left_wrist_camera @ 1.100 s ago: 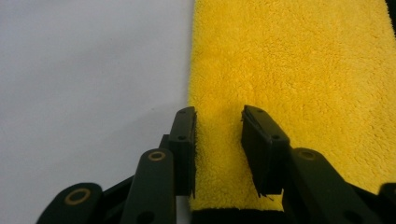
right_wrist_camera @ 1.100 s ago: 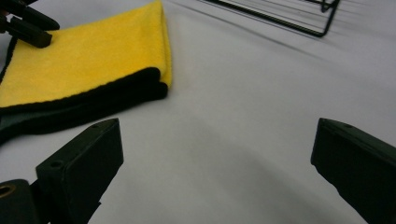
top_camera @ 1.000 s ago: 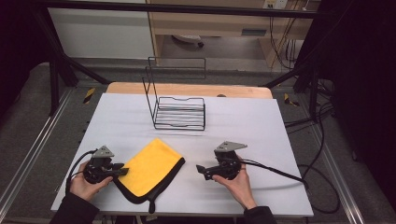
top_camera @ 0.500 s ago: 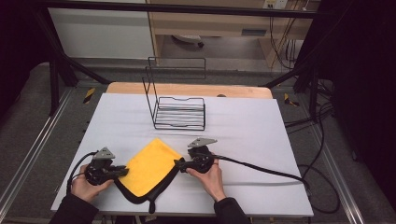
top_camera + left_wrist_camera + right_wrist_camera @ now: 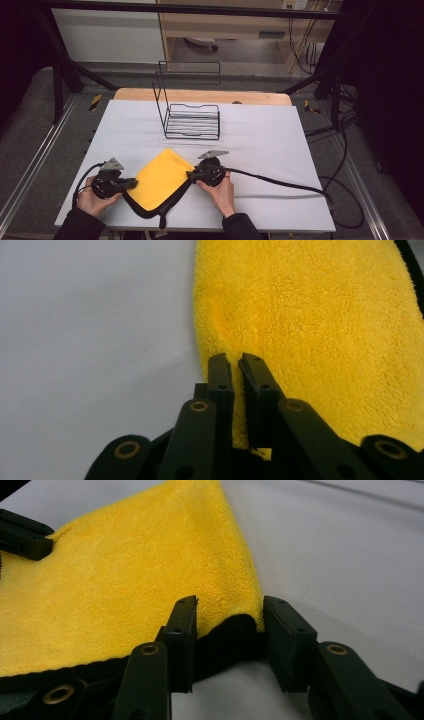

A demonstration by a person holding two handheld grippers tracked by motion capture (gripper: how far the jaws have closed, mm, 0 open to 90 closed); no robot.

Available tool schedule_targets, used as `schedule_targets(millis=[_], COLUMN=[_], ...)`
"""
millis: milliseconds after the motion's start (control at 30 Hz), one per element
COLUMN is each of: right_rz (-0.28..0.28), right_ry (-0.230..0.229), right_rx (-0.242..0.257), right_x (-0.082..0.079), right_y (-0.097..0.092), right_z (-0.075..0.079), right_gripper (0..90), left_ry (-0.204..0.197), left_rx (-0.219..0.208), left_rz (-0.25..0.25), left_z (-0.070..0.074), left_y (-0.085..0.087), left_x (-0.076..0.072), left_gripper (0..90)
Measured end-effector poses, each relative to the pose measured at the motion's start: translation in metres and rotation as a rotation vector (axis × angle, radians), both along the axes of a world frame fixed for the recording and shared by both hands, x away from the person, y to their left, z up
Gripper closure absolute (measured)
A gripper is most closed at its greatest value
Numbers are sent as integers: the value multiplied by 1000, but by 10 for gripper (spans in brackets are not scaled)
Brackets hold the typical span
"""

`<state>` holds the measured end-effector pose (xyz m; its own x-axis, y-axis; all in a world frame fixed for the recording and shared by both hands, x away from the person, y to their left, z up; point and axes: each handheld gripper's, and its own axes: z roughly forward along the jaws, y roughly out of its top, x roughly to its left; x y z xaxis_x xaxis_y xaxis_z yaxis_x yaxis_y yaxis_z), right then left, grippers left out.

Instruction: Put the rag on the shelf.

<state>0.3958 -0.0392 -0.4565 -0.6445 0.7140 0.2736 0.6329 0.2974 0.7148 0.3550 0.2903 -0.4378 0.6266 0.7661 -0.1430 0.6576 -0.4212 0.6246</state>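
A yellow cloth (image 5: 160,177) with a black underside and hem lies folded near the table's front edge. My left gripper (image 5: 131,183) is at its left corner, shut on the cloth's edge. In the left gripper view the two jaws meet with the yellow cloth (image 5: 310,315) pinched between them at the left gripper (image 5: 237,365). My right gripper (image 5: 190,175) is at the cloth's right corner. Its jaws have just been closing. In the right gripper view they stand either side of the cloth (image 5: 125,580) corner at the right gripper (image 5: 227,625), with gaps still showing.
A black wire rack (image 5: 192,120) stands at the middle back of the white table (image 5: 260,135). The right gripper's cable (image 5: 280,182) trails off across the table to the right. A wooden strip borders the far edge.
My right hand has moved left across the table to the cloth's right corner and its jaws have narrowed. The left hand has stayed at the left corner.
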Motion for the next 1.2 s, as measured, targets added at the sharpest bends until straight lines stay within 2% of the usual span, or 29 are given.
schedule_targets(millis=[67, 133, 200, 400, 500, 567, 667, 733, 767, 833, 1000, 1100, 1200], right_rz=[-9, -8, -12, 3, 16, 22, 48, 65, 76, 88, 122, 120, 114], right_ry=[6, 36, 47, 61, 57, 52, 37, 18, 6, -6, -62, -65, -71], right_rx=[1, 16, 29, 44, 49, 30, -20, -43, -50, -58, -65, -66, -88], right_x=[-1, -1, -1, 1, 6, 9, 15, 20, 22, 28, 40, 45, 45], right_y=[0, 0, 1, -3, -7, -11, -17, -19, -19, -19, -14, -11, -9], right_z=[0, 0, 0, 9, 20, 27, 33, 35, 34, 32, 24, 19, 12], right_gripper=[647, 721, 757, 787, 788, 788, 786, 785, 785, 784, 785, 782, 766], left_ry=[3, 2, 11, 69, 106, 110, 90, 58, 55, 48, 18, -3, -14], left_rx=[-3, -3, -12, -63, -110, -130, -110, -86, -95, -106, -94, -71, -70], left_rz=[2, 3, 9, 21, 8, 1, 0, 11, 14, 28, 53, 49, 35], left_z=[0, 1, 2, 3, 4, 3, 3, 4, 4, 3, 1, 1, 1], left_y=[0, 0, 1, 3, -2, -9, -25, -33, -36, -38, -45, -48, -47], left_x=[0, 0, 0, -3, -9, -14, -21, -26, -29, -33, -42, -45, -44], left_gripper=[846, 854, 860, 865, 866, 865, 864, 864, 863, 862, 862, 860, 845])
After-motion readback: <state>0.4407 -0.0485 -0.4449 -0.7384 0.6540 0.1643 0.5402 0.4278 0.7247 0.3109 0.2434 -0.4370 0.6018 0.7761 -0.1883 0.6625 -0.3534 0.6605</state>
